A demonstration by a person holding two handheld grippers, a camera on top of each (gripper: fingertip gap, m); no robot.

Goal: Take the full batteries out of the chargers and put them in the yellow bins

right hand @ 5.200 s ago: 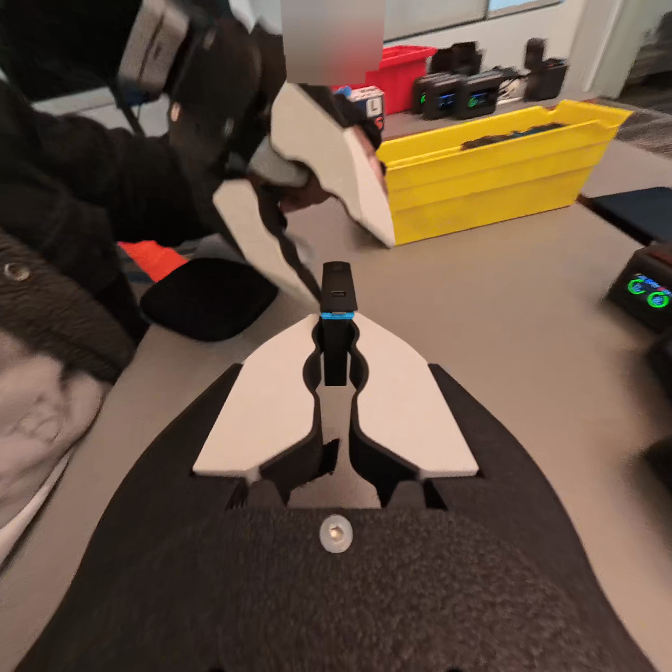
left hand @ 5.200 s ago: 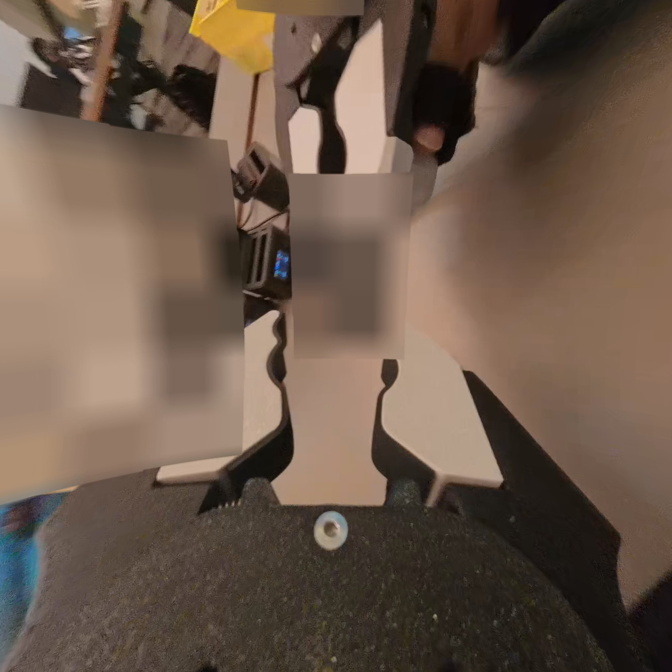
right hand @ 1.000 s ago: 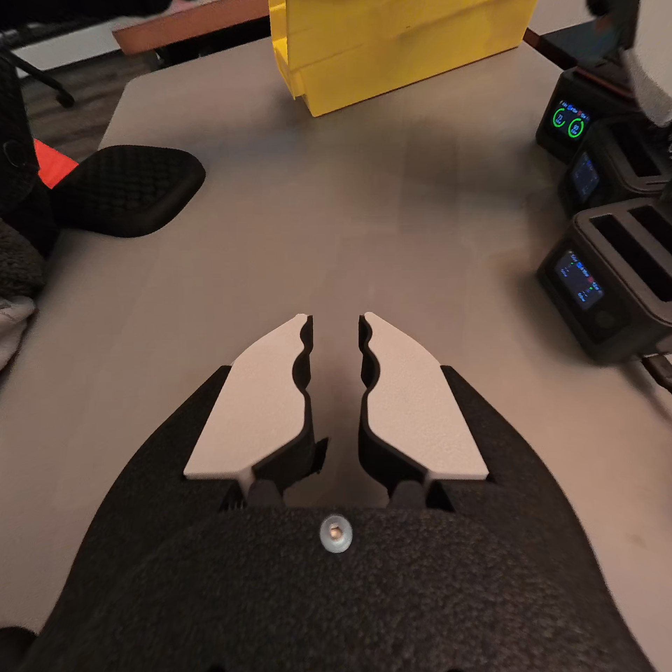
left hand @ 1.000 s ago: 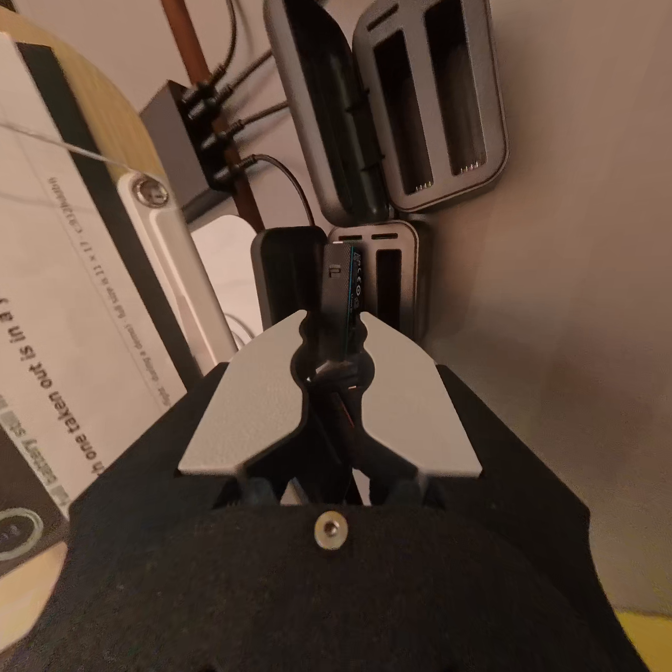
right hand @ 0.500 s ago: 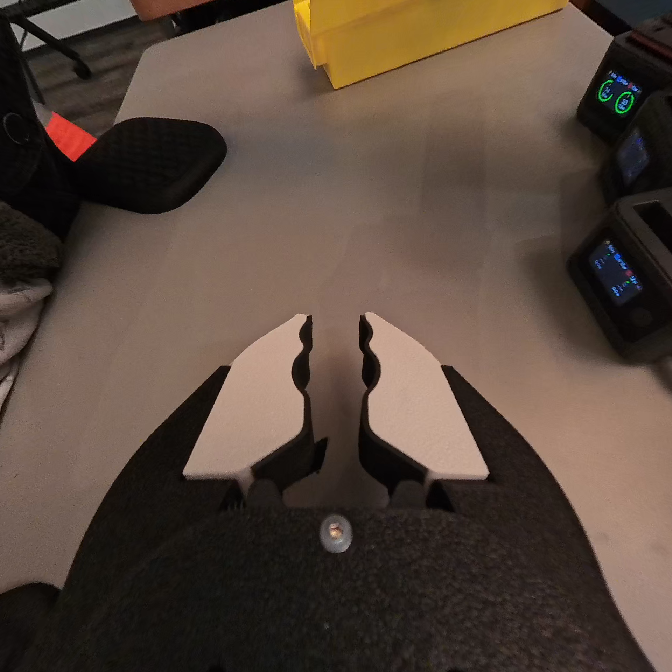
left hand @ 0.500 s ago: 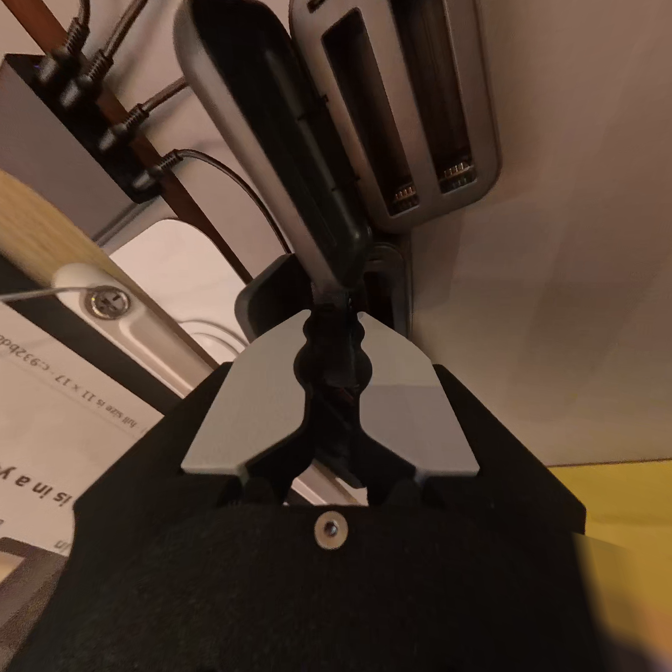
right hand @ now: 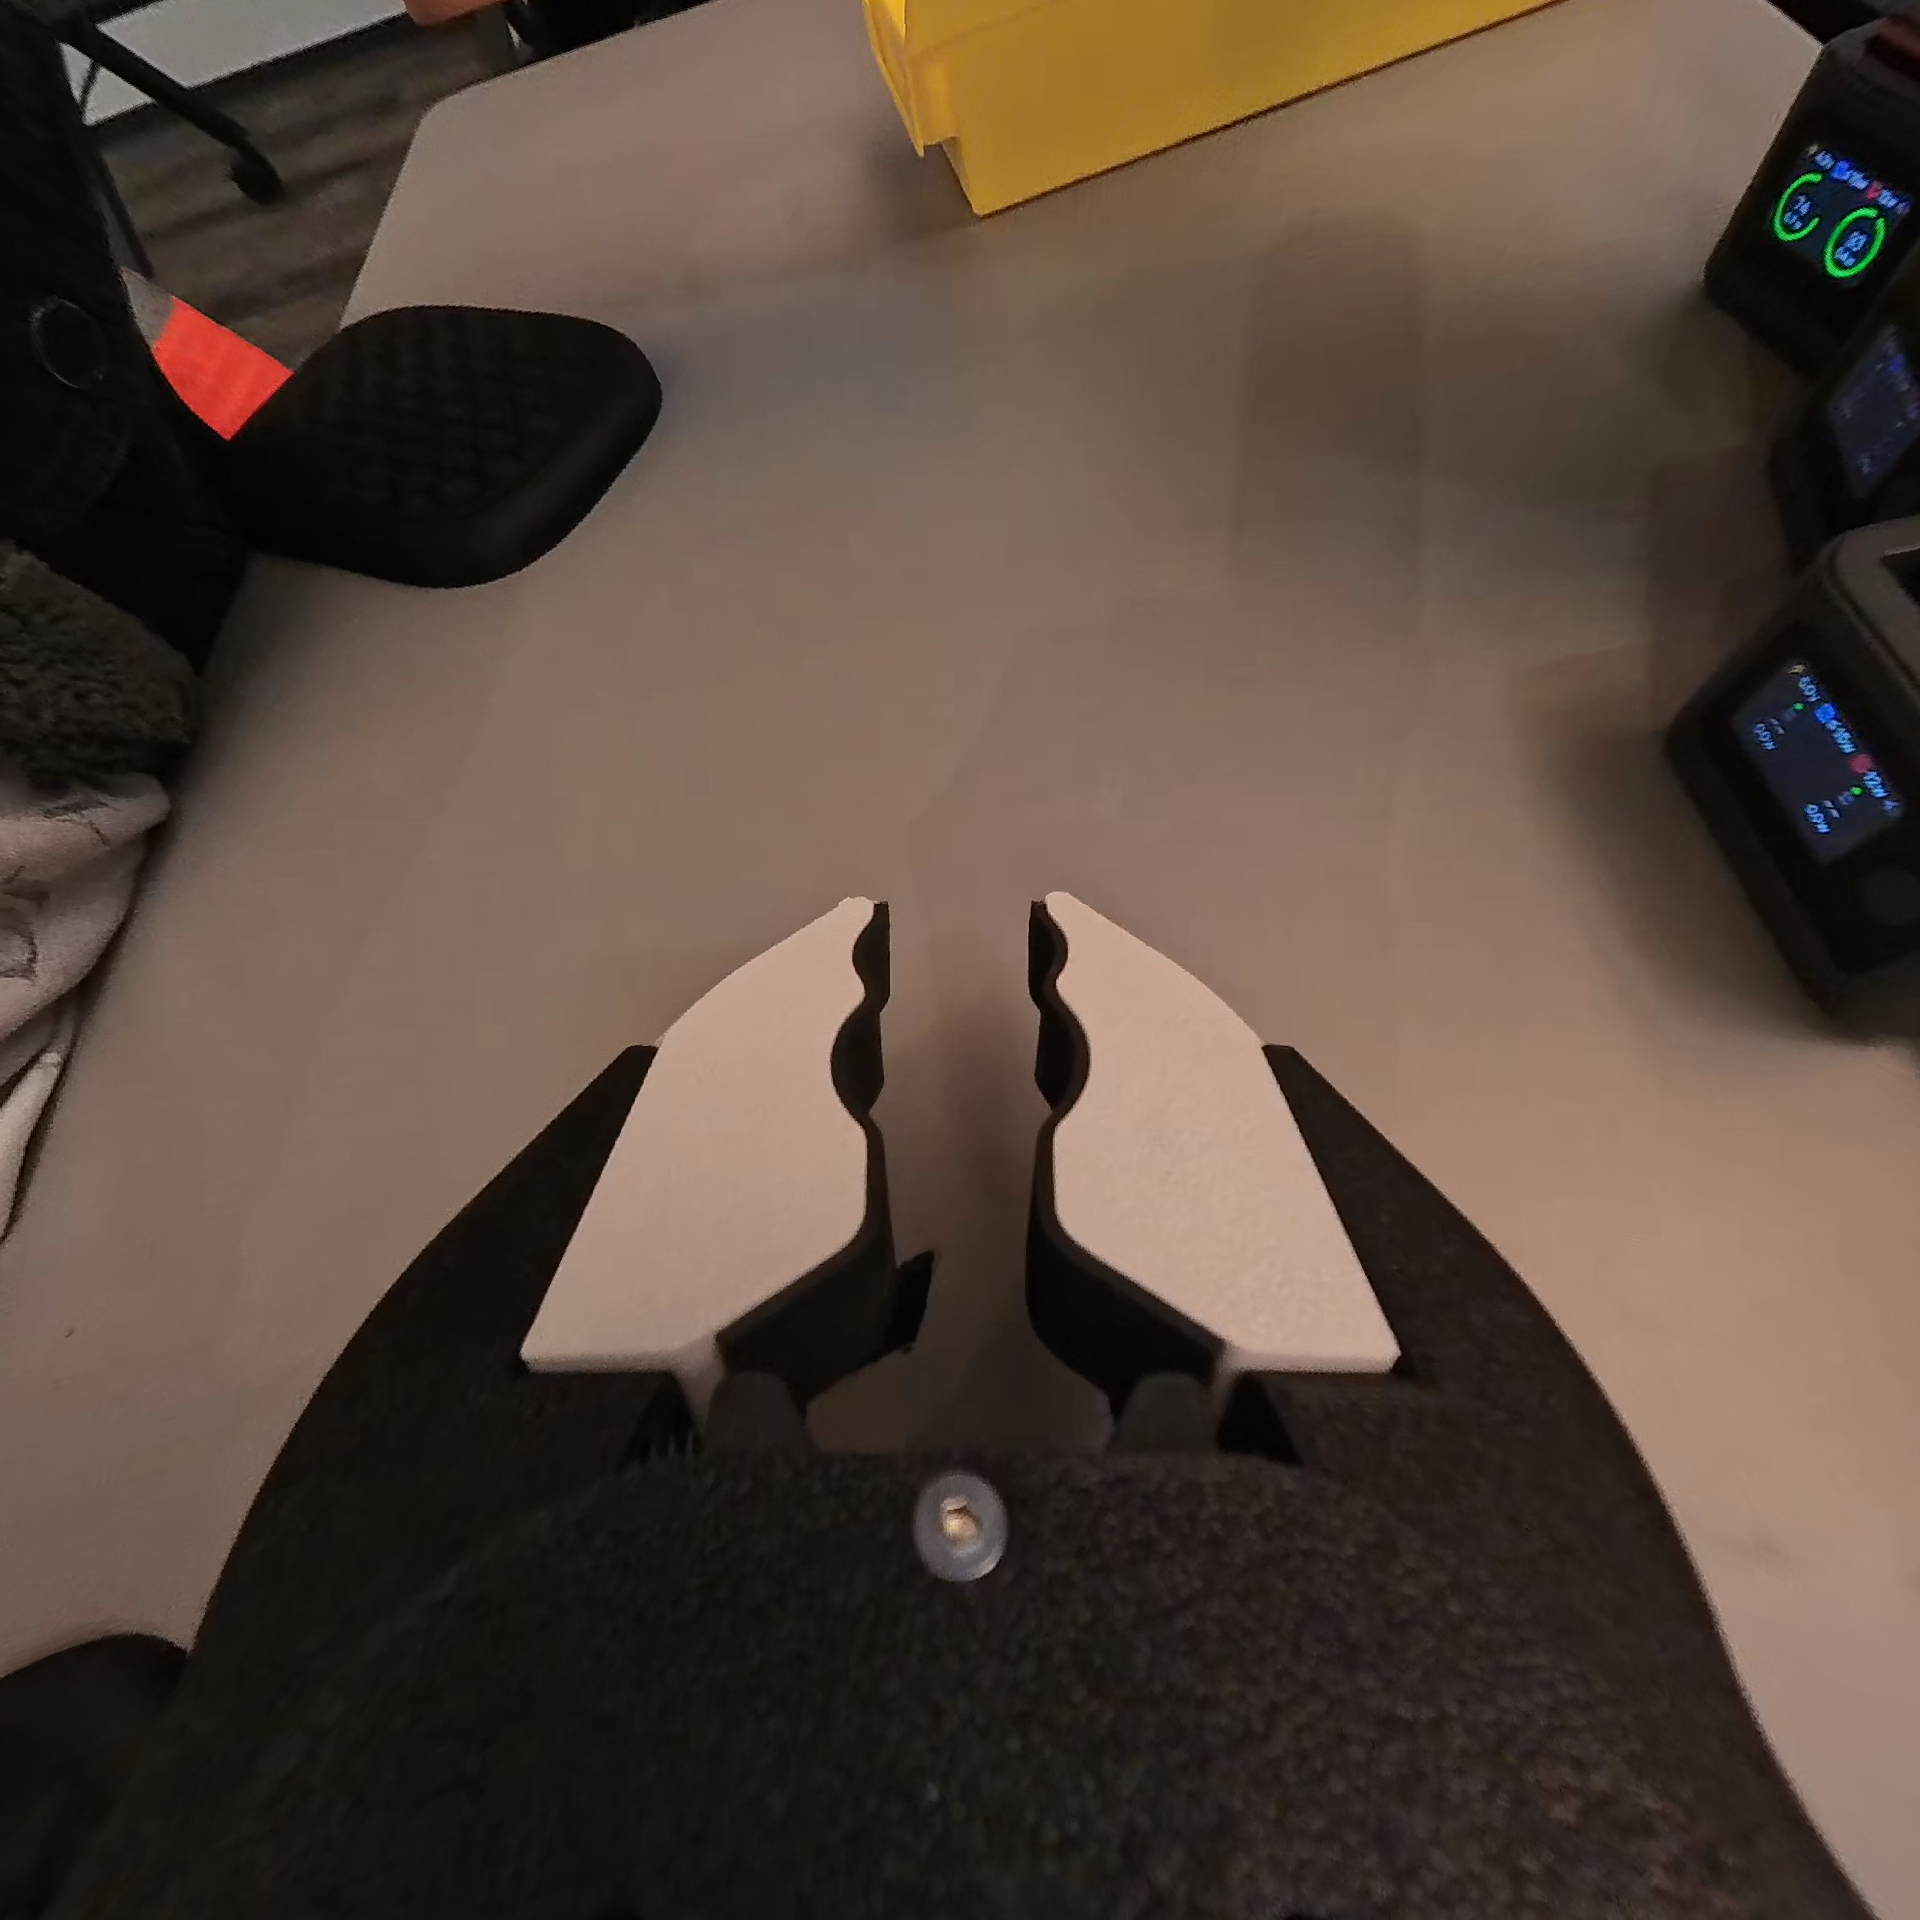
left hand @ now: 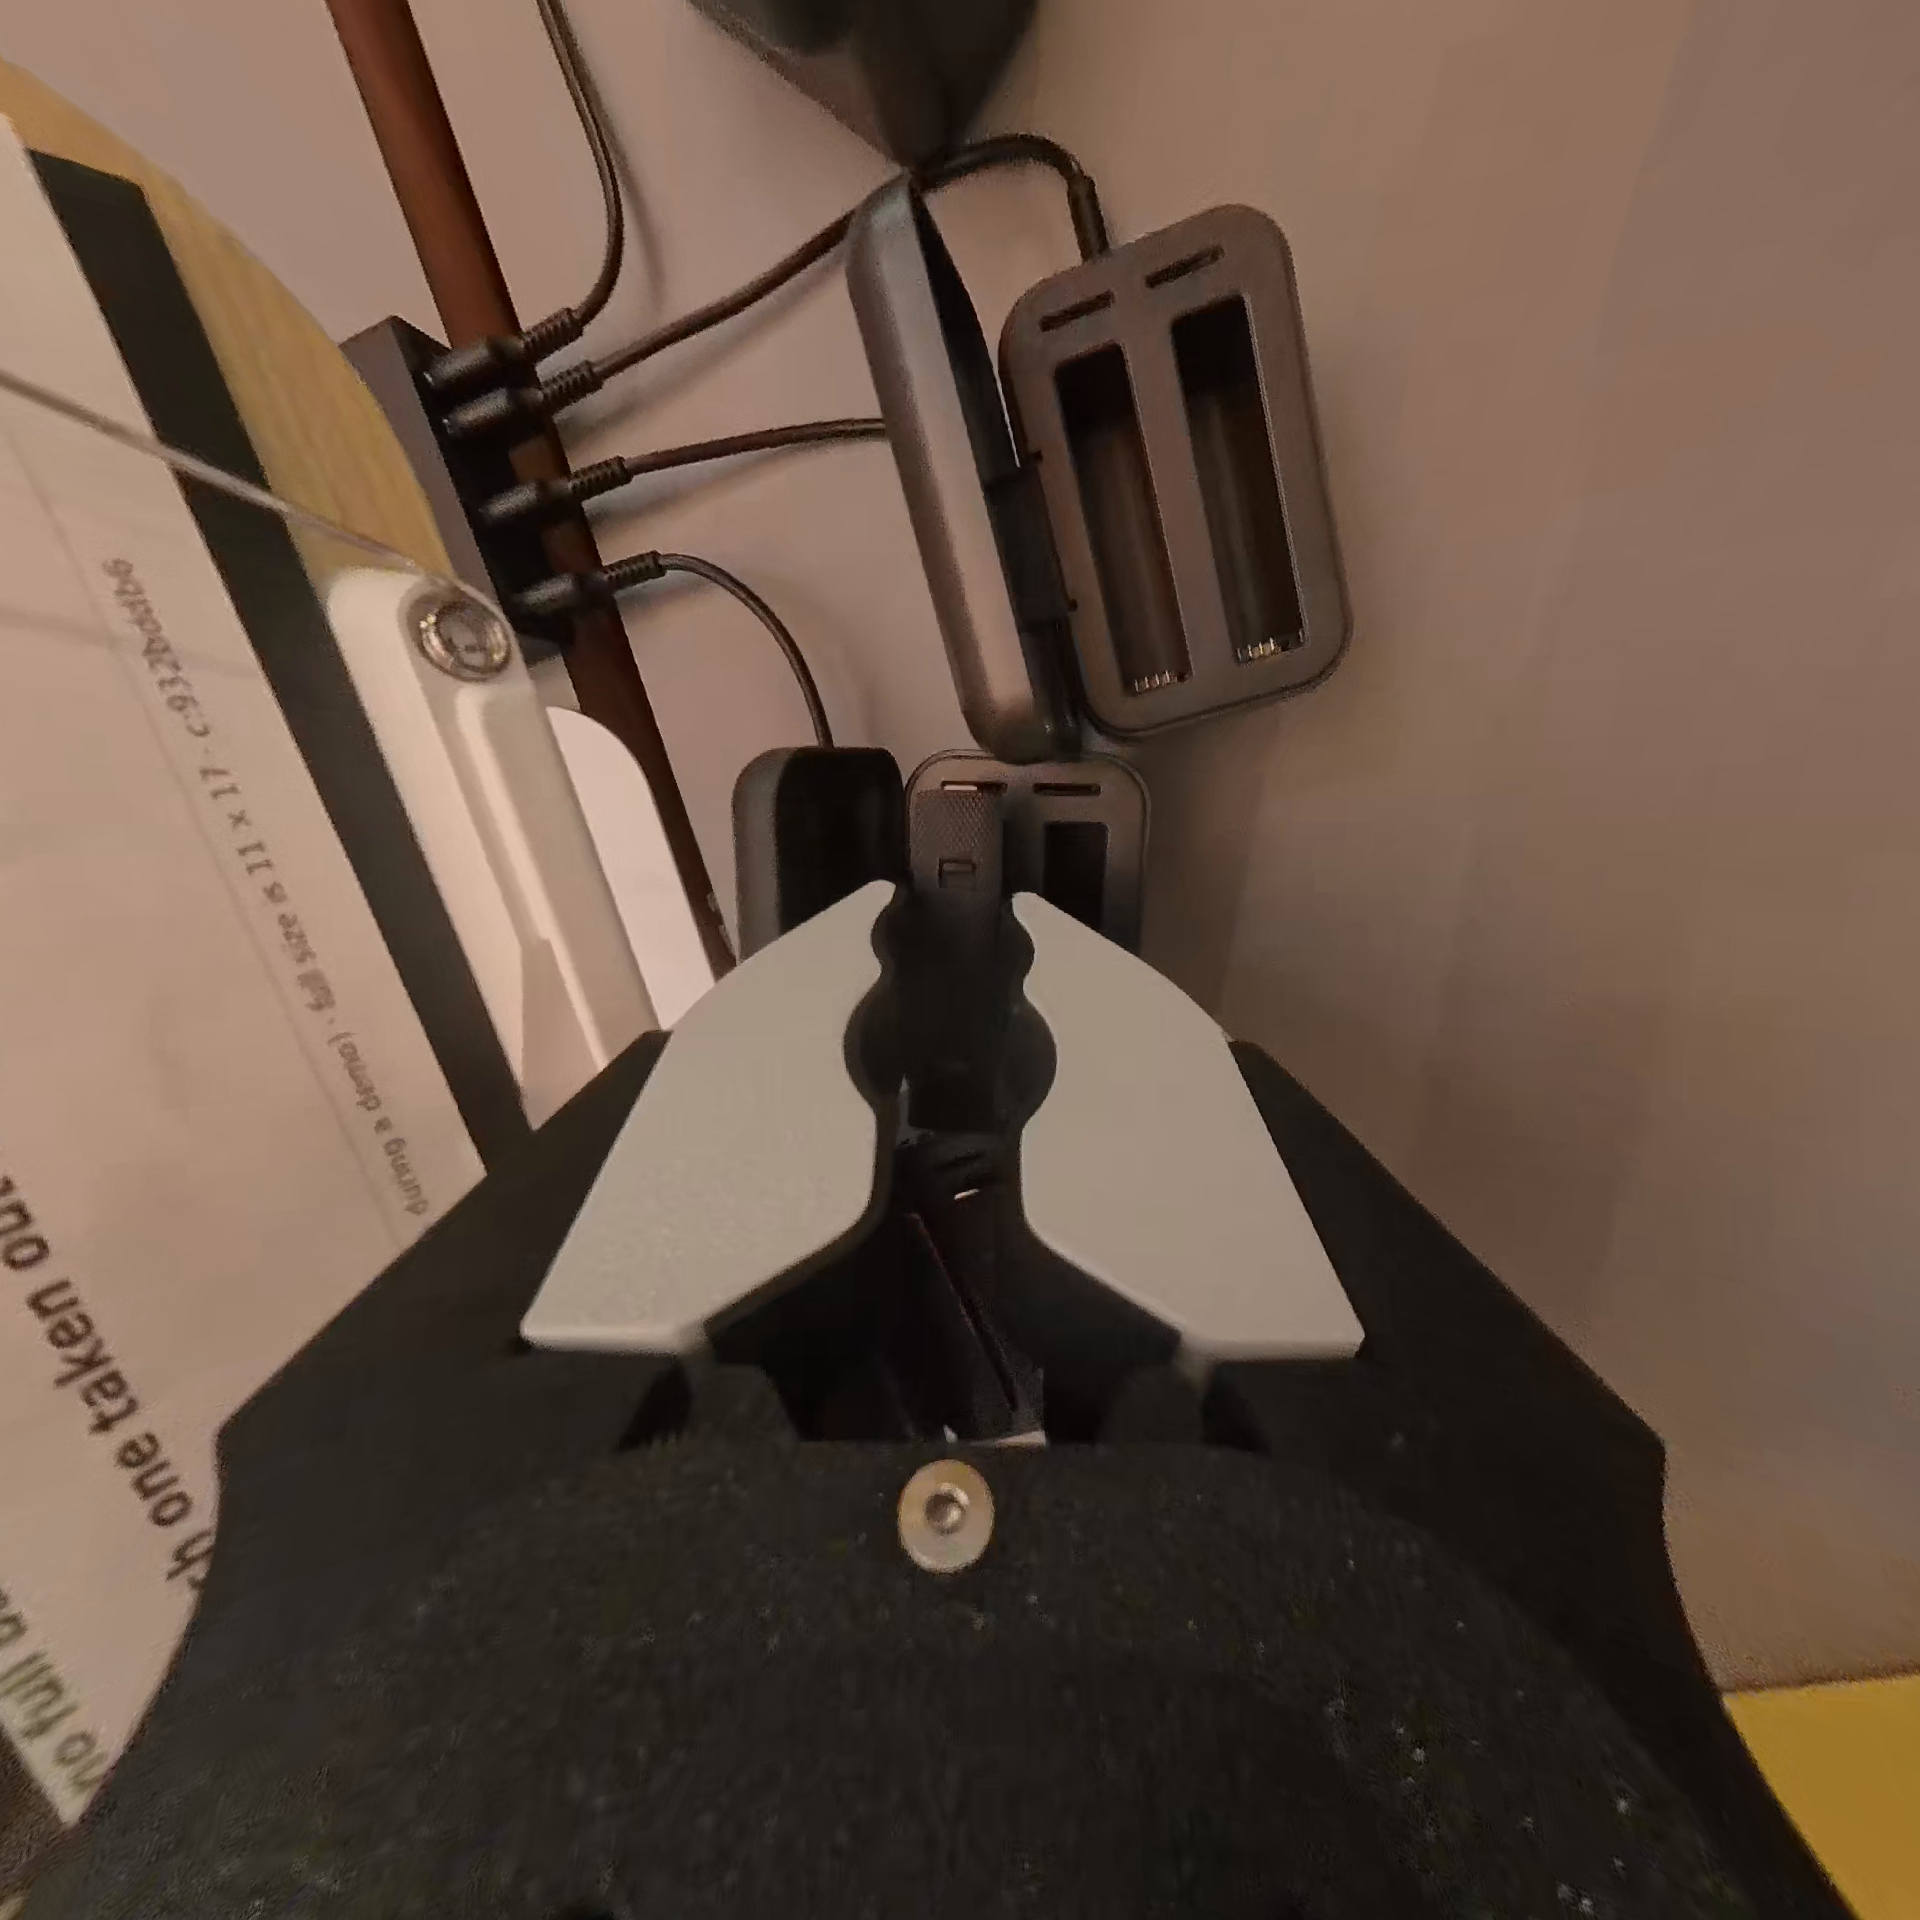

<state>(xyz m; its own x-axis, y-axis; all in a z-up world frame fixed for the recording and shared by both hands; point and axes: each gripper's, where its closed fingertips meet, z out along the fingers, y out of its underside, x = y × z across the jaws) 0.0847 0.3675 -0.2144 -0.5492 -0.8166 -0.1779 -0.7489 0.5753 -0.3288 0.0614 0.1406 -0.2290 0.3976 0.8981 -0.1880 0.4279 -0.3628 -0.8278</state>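
In the left wrist view my left gripper [left hand: 954, 906] is shut on a black battery [left hand: 954, 857]. The battery's far end lies over the left slot of the near grey charger [left hand: 1096, 831], whose lid stands open. I cannot tell whether the battery touches the slot. A second charger [left hand: 1184, 499] farther off has two empty slots. A corner of the yellow bin [left hand: 1829, 1766] shows at the bottom right. In the right wrist view my right gripper [right hand: 958, 914] is open and empty above the grey table [right hand: 935, 582]. The yellow bin [right hand: 1143, 94] stands at the far edge.
Black chargers with lit screens [right hand: 1829, 239] [right hand: 1818, 790] line the table's right side. A black padded object [right hand: 436, 436] and dark clothing [right hand: 73, 665] lie at the left. A cable hub [left hand: 457, 468] and a printed sign board [left hand: 156, 831] stand left of the grey chargers. There is about 25 cm between the tips of the two grippers.
Five seconds ago my right gripper held a battery and my left was open; now the right is empty and the left grips one. In the last half second the left pulled back from the far charger.
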